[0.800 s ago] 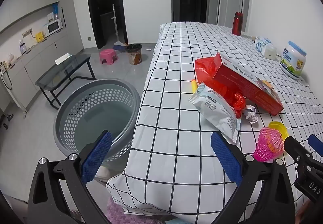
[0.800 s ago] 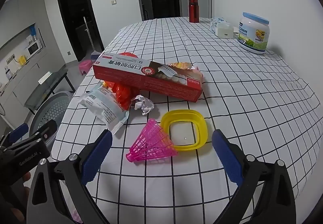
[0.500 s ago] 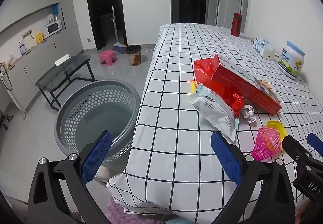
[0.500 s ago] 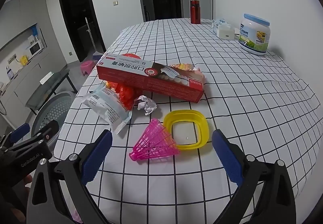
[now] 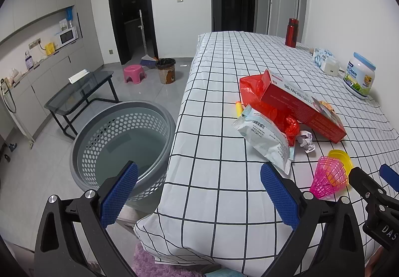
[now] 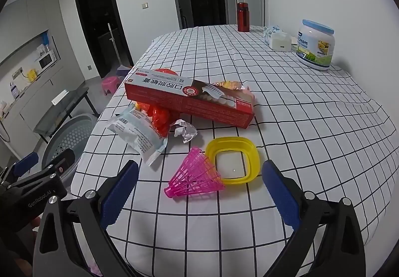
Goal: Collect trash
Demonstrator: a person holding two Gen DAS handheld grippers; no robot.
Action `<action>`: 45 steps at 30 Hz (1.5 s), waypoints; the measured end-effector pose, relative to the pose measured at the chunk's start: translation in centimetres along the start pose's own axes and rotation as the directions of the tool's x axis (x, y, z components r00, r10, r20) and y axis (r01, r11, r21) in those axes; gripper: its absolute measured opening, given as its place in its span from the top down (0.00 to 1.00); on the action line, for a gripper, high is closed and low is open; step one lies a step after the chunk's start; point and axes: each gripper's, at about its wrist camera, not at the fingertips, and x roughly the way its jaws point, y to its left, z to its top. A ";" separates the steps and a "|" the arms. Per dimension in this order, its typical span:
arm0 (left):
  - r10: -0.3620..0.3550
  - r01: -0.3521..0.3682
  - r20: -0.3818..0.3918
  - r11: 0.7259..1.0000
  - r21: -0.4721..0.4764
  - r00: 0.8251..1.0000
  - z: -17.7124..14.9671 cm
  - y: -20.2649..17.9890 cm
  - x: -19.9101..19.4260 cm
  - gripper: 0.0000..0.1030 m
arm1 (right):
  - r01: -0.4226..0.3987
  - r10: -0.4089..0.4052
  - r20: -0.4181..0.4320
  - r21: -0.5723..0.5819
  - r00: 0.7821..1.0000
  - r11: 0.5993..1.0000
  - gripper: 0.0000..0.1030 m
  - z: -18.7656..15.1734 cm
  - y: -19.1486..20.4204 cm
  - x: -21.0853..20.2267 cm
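Open right gripper [image 6: 199, 192] near shuttlecock [image 6: 194, 178]

Place: home kitchen-dining room
Signs: microwave [image 5: 66, 37] in a wall niche, broom [image 5: 145, 46], pink stool [image 5: 134, 73], checked-cloth bench [image 5: 219, 92]

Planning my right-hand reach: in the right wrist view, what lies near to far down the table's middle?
Pink shuttlecock → yellow lid → red box → red bottle.
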 end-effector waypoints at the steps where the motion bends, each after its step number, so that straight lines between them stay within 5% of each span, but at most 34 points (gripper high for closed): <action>1: 0.000 0.000 0.000 1.000 0.001 1.000 0.0 0.0 0.0 0.06 | 0.001 -0.001 0.001 0.000 1.000 1.000 0.08 0.0 0.0 -0.1; 45: 0.001 -0.001 0.001 1.000 -0.003 1.000 -0.1 0.2 -0.2 0.06 | -0.013 0.013 -0.005 0.001 1.000 1.000 0.08 -0.2 0.1 0.4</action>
